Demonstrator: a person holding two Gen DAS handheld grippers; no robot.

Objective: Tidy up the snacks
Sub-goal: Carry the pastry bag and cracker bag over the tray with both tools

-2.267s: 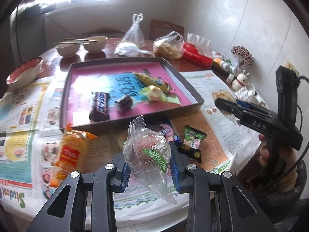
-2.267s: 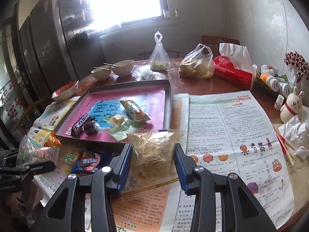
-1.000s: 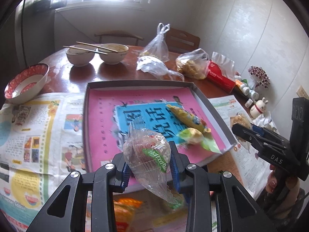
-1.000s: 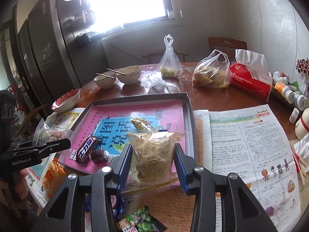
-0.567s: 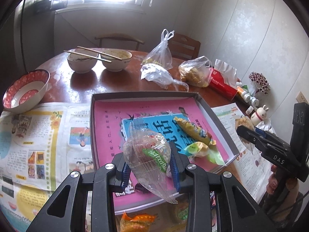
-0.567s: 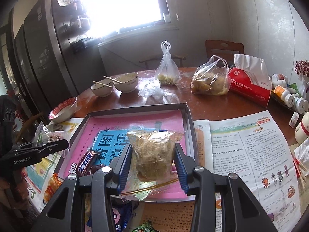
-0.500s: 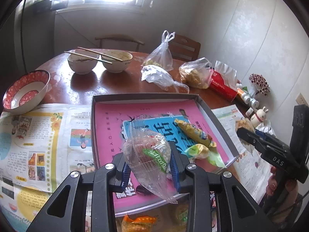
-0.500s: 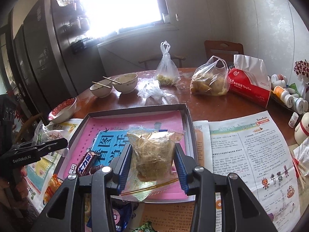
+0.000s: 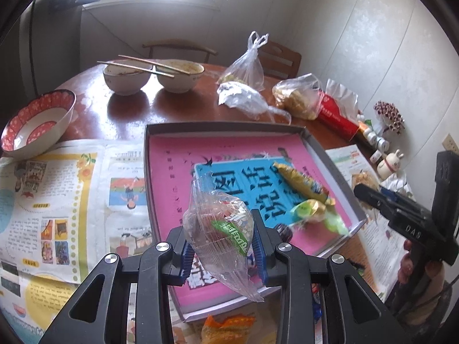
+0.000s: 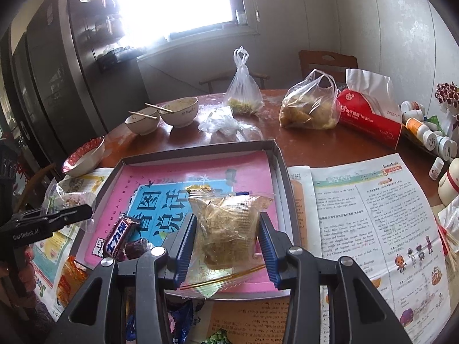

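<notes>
L gripper: pads clamped on clear-wrapped snack, held above near-left part of grey tray; wrapper tail hangs loose below pads. Tray centre: chocolate bar, yellow packet, green-gold sweet lie on pink liner. R gripper: pads clamped on tan snack bag, over tray's near-right corner, close to rim.

Risks, judged: slick film may slip from L pads if shaken. R bag released here could catch rim, tip onto newspaper. Both tools near each other; collision poss. Orange packet outside tray, not yet sorted.
</notes>
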